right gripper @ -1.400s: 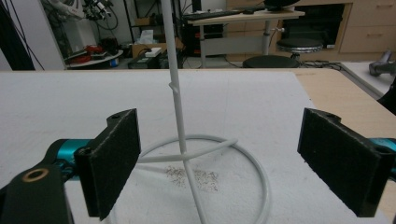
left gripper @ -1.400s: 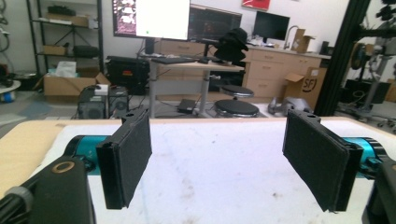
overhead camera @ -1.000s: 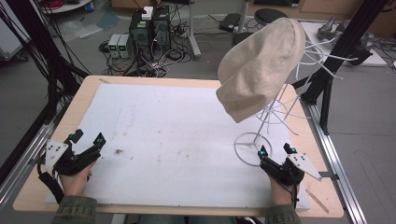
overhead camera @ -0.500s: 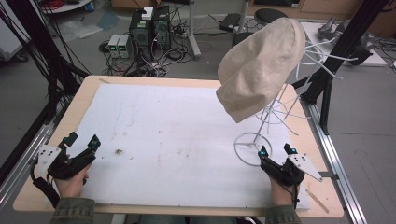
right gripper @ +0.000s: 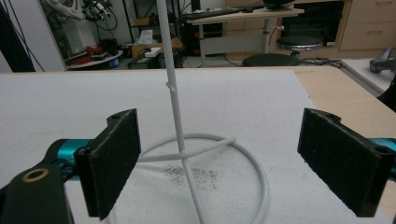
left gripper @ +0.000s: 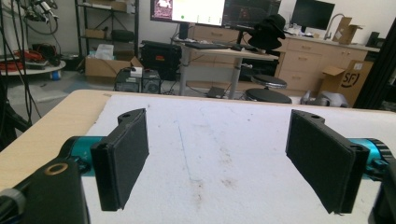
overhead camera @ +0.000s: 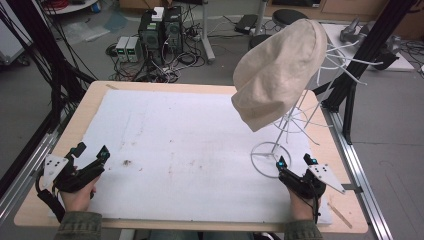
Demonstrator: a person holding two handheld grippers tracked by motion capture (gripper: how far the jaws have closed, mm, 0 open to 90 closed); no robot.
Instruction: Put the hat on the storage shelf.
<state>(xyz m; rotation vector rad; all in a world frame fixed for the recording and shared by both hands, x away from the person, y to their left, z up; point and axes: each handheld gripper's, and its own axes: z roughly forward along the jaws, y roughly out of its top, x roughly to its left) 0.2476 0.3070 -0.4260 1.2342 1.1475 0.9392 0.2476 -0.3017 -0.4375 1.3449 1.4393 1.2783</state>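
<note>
A beige cloth hat hangs on top of a white wire stand at the right of the table. The stand's ring base rests on the white mat; its thin pole and ring rise just ahead of my right gripper. That right gripper sits at the front right, open and empty, just in front of the base. My left gripper rests at the front left, open, nothing between its pads. The left gripper faces bare mat.
A white mat covers the wooden table. Small dark specks lie on the mat near the left gripper. Black frame posts stand at the right rear. Computers and cables sit on the floor beyond the far edge.
My left gripper dropped back toward the front left edge, then shifted slightly right again. The right gripper and the hat stand have not moved.
</note>
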